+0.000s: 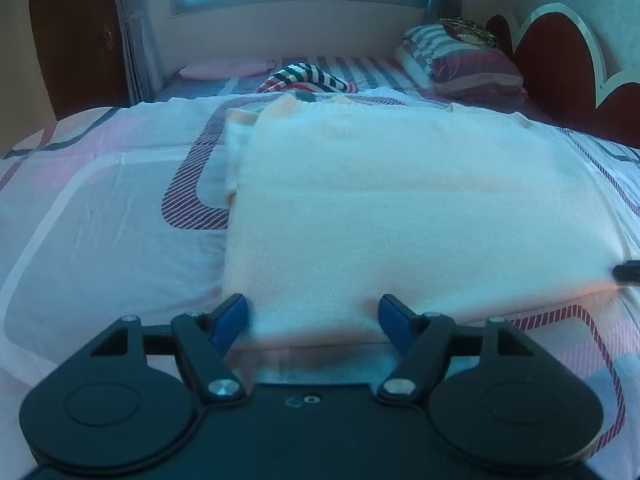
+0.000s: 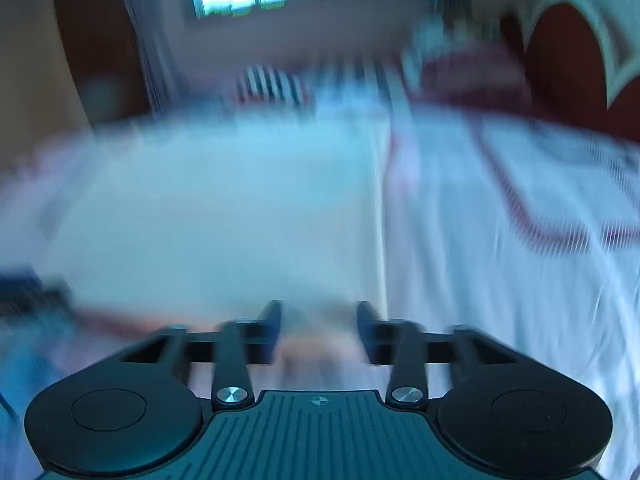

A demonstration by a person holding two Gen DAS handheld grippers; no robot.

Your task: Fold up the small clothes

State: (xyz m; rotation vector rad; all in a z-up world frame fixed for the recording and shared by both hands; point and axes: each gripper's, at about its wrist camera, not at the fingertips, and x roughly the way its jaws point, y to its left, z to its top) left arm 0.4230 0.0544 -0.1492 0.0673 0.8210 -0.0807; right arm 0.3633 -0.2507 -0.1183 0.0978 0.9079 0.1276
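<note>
Two grippers: both sit at the near edge of one pale garment [image 1: 360,200] that lies on the bed sheet [image 1: 100,208].
Step in hand: by my reading, a fold is partly made and the near hem is being approached for the next one; neither gripper has cloth yet.
Left gripper [image 1: 313,314]: jaws wide apart, the blue fingertips [image 1: 232,316] straddling the near-left part of the hem and just touching or nearly touching the cloth; nothing is pinched between them.
Right gripper [image 2: 319,320]: jaws apart at a narrower gap, over the near-right corner of the garment [image 2: 220,208]; the right wrist view is heavily smeared, so whether cloth lies between the fingers is not clear, and I judge it ungripped.
Where the garment lies: flat in the middle of the sheet, well short of the striped pillows [image 1: 460,60] and the striped cloth [image 1: 308,78] further up the bed.
How the garment looks: cream white with a soft, towel-like knit, roughly rectangular, and smooth on top. Along its left side a lower layer shows from under the upper one, with peach trim at the far corners, so it seems already doubled over once.
Next move, as a judgement: both jaws need to close on the near hem at matching points, then lift and carry it toward the far edge evenly.
Risk: picking up only the top layer, or the sheet with it.
</note>
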